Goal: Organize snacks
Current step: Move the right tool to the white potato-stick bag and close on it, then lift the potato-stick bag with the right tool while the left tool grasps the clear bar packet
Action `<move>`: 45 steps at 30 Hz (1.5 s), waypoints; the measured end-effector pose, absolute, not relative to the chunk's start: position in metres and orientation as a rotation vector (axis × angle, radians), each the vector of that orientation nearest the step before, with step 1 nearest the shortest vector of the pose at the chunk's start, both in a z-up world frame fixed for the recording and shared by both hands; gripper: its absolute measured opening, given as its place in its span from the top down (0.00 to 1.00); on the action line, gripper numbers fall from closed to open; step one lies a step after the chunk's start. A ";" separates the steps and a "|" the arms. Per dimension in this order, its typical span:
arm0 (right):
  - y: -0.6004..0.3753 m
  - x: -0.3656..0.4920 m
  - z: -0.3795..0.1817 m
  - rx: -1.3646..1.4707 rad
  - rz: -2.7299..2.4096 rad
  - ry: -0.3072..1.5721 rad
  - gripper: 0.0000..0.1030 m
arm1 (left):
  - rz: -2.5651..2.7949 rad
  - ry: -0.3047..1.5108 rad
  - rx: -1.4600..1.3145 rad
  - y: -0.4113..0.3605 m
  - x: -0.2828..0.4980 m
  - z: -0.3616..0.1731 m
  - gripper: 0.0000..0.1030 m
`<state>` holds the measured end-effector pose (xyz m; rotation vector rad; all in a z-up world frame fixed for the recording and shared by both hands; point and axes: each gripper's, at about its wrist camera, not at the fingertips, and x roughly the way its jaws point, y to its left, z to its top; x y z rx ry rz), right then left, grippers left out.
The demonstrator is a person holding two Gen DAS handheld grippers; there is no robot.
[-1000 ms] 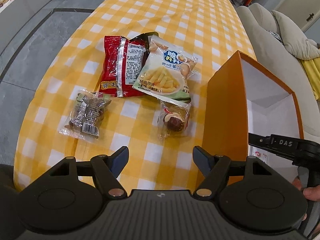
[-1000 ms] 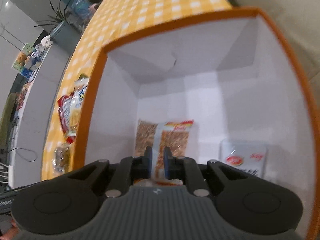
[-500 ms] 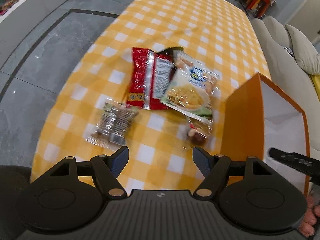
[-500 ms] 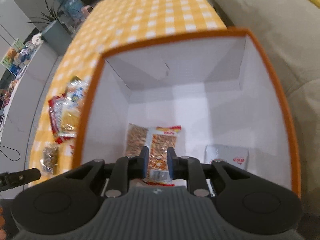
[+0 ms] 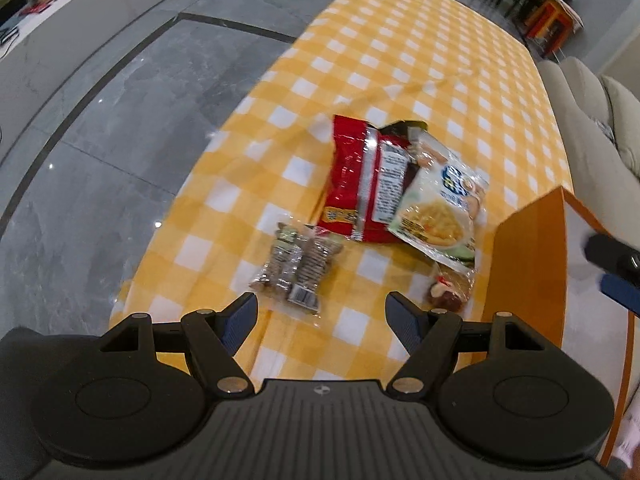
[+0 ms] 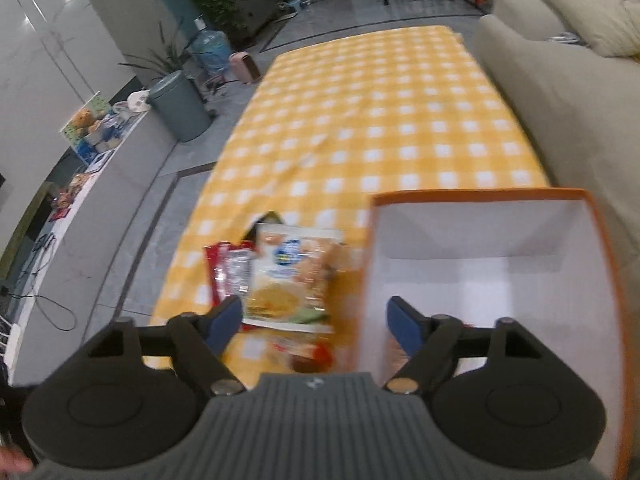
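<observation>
My right gripper (image 6: pixel 316 316) has just been opening its fingers (image 6: pixel 224 320); they now stand wide apart and nothing is between them. It points steeply down from above the near left wall of the box (image 6: pixel 600 264), one finger on the table side and the other over the white inside. The picture is blurred here, so I cannot tell what lies on the bottom of the box.

My left gripper (image 5: pixel 320 316) also has its fingers (image 5: pixel 240 314) released, wide and empty. It tilts down over the near edge of the table (image 5: pixel 400 60), which has a yellow and white checked cloth.

Just beyond the left fingers lies a clear pack (image 5: pixel 296 268) of small dark pieces. Near the right finger, close to the orange wall of the box, is a small clear pack with something red-brown (image 5: pixel 448 292). Further out lies a red bag (image 5: pixel 360 184), and a pale chips bag (image 5: pixel 436 208) lies partly over its right side. A dark packet (image 5: pixel 400 128) shows behind them.

The box stands on the right part of the table, open on top. In the left view I see the tip of my right gripper above it.

A beige sofa (image 6: pixel 560 92) runs along the right side of the table. On the left there is grey floor (image 5: pixel 100 140), a bin (image 6: pixel 180 106) and a low counter (image 6: pixel 80 200).
</observation>
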<state>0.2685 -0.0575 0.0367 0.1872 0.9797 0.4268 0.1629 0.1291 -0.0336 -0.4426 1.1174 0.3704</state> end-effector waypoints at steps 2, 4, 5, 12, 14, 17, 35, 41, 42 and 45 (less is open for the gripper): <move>-0.040 0.275 0.030 0.230 0.484 0.991 0.15 | 0.388 1.120 -0.444 0.135 0.161 -0.033 0.17; -0.024 0.286 0.018 0.284 0.506 1.050 0.15 | 0.398 1.119 -0.454 0.140 0.160 -0.032 0.17; -0.014 0.292 0.011 0.295 0.505 1.085 0.15 | 0.398 1.125 -0.463 0.143 0.160 -0.033 0.17; 0.046 0.320 -0.021 0.086 0.344 1.130 0.15 | 0.375 1.167 -0.497 0.152 0.160 -0.041 0.17; 0.056 0.325 -0.030 0.052 0.326 1.139 0.13 | 0.365 1.168 -0.509 0.154 0.160 -0.042 0.17; 0.067 0.333 -0.043 0.008 0.277 1.146 0.08 | 0.358 1.172 -0.520 0.157 0.161 -0.044 0.17; 0.060 0.337 -0.077 0.029 0.224 1.093 0.36 | 0.412 1.159 -0.556 0.162 0.160 -0.050 0.19; 0.041 0.313 -0.049 0.085 0.328 1.023 0.39 | 0.438 1.122 -0.524 0.160 0.156 -0.045 0.20; 0.034 0.307 -0.040 0.101 0.346 0.999 0.39 | 0.437 1.112 -0.528 0.159 0.155 -0.045 0.20; 0.014 0.294 -0.020 0.157 0.380 0.948 0.39 | 0.416 1.102 -0.528 0.153 0.156 -0.046 0.20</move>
